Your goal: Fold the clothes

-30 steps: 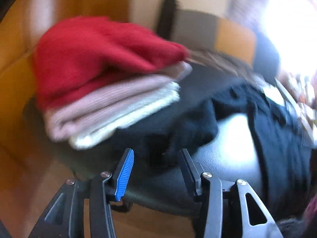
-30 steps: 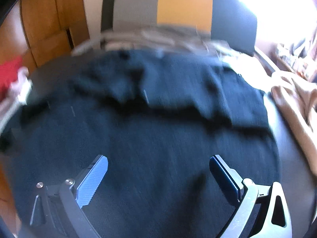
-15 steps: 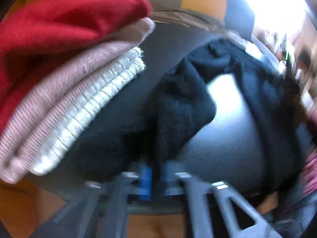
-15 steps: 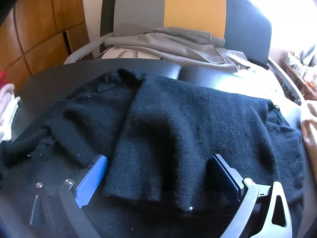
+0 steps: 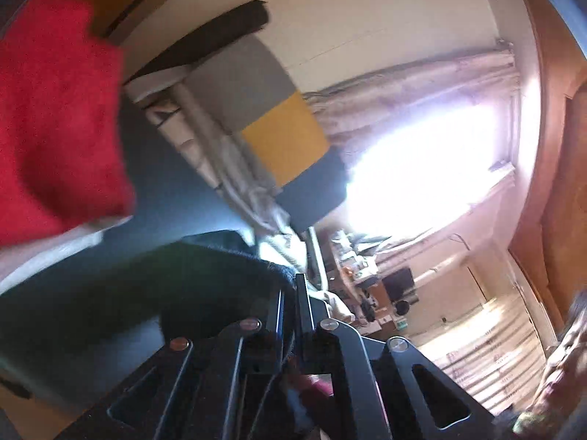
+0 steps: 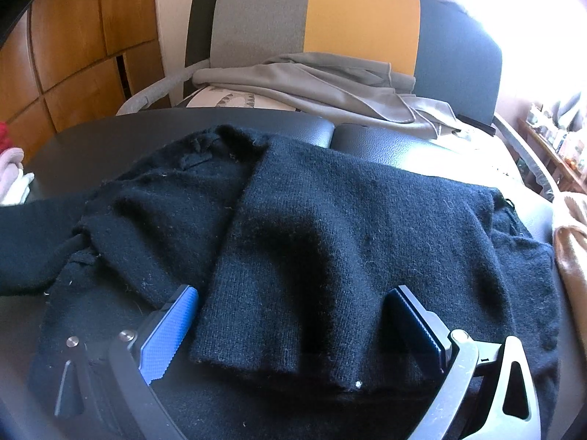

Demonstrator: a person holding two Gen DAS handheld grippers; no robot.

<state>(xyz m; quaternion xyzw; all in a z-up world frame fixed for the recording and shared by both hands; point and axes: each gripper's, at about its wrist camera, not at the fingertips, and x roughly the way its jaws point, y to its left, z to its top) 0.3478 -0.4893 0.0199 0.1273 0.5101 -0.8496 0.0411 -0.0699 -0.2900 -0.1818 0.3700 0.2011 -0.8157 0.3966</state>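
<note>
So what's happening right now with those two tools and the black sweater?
Left tool shut on black sweater, lifting its sleeve. Right tool open, over the folded sleeve. Folded stack, red on top, at left; nothing blocking.

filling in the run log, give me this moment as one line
left gripper: shut on black sweater sleeve | right gripper: open over folded sleeve | step: folding sleeves

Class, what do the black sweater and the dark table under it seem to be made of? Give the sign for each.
Black sweater: likely wool knit, matte, with fuzzy fibres and visible ribbing. Dark table: probably leather or vinyl covering, showing pebbled grain and a soft sheen.
</note>
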